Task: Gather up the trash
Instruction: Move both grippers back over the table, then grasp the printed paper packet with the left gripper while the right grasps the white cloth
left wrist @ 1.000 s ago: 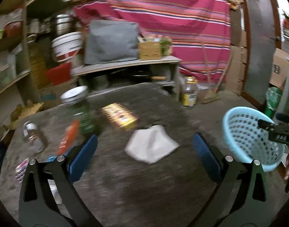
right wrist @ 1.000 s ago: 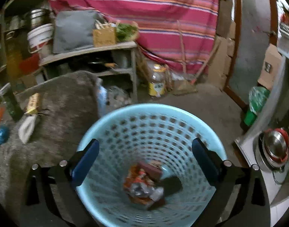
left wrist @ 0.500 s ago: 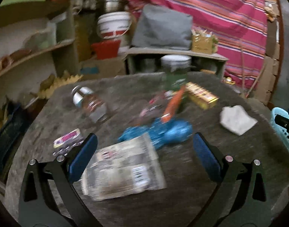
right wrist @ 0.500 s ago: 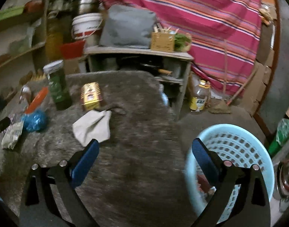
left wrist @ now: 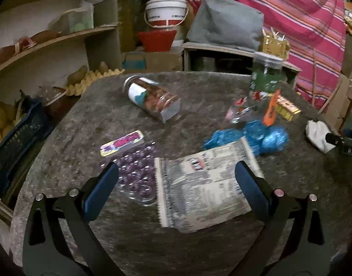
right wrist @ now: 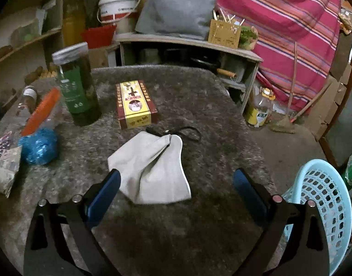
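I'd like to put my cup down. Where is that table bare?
Bare: the table's far end behind the yellow box, and the stretch between the white cloth and blue basket. Crowded: around the blue bag and green jar.

Very little lettering can be read. The letters "DAS" stand in white on the black device (left wrist: 347,146) at the right edge of the left wrist view. Print on the white bucket (right wrist: 119,5), the yellow-red box (right wrist: 134,103) and the flat printed packet (left wrist: 203,184) is too blurred to read.
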